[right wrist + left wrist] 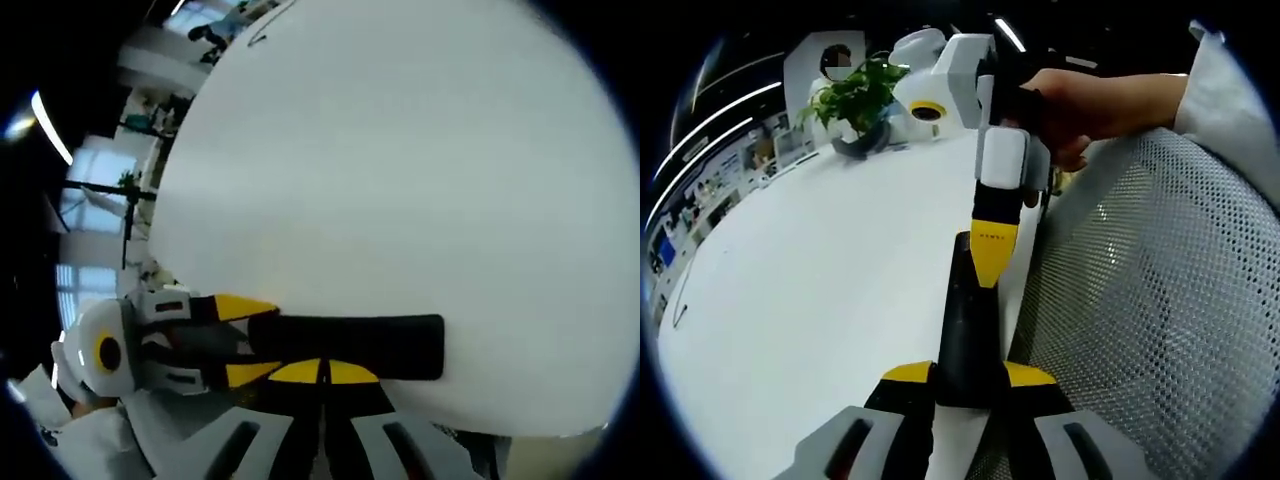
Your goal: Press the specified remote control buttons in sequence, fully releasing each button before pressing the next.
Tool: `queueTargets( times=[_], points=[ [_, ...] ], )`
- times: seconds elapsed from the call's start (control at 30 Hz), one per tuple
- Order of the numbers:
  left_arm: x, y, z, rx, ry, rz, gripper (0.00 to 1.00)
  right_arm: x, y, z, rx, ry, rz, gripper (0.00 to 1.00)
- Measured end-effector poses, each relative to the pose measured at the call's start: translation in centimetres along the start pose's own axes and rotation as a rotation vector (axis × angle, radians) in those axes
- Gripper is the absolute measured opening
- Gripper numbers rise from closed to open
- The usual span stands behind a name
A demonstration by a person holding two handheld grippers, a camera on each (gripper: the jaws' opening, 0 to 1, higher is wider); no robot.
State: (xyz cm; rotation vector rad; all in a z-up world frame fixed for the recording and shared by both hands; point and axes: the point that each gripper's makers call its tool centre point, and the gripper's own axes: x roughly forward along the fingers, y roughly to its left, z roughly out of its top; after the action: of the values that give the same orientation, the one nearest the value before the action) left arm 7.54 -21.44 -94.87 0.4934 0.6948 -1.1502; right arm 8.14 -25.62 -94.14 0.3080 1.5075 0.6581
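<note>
Left gripper [965,385]: yellow-tipped jaws closed on near end of black remote [968,330], holding it over edge of white table [810,290]. Remote's long axis runs straight out from left jaws toward right gripper [995,255].

Right gripper: jaws drawn together, yellow tips down on remote's far end; whether touching button, cannot tell.

Right gripper view: own tips [322,372] meet remote [350,345] from side, crosswise to its length; left gripper [245,340] clamps one end.

Judgement: right gripper presses, left steadies. Beside table, mesh chair back [1160,300]; potted plant [855,100] well away.
</note>
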Motion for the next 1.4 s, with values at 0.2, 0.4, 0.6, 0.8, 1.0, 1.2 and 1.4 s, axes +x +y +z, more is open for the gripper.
queueTargets(
  times=[0.2,0.4,0.6,0.8,1.0,1.2,1.4],
  points=[
    [0.0,0.0,0.0,-0.001,0.001,0.001,0.25,0.1,0.1,-0.1,-0.066,-0.010,-0.038,0.00],
    [0.0,0.0,0.0,0.002,-0.002,-0.002,0.25,0.2,0.1,-0.3,-0.192,-0.017,-0.072,0.00],
    [0.0,0.0,0.0,0.001,-0.002,-0.002,0.25,0.1,-0.1,-0.1,-0.133,-0.015,-0.039,0.00],
    [0.0,0.0,0.0,0.000,-0.004,-0.001,0.25,0.1,0.1,-0.2,-0.137,-0.018,-0.044,0.00],
    [0.0,0.0,0.0,-0.002,-0.004,0.001,0.25,0.0,0.5,0.2,-0.144,-0.037,-0.031,0.00],
    [0.0,0.0,0.1,-0.003,-0.004,0.003,0.25,0.1,1.7,1.5,-0.131,-0.113,0.032,0.00],
    [0.0,0.0,0.0,-0.004,-0.005,0.003,0.25,0.5,1.4,1.4,-0.156,-0.102,0.001,0.00]
  ],
)
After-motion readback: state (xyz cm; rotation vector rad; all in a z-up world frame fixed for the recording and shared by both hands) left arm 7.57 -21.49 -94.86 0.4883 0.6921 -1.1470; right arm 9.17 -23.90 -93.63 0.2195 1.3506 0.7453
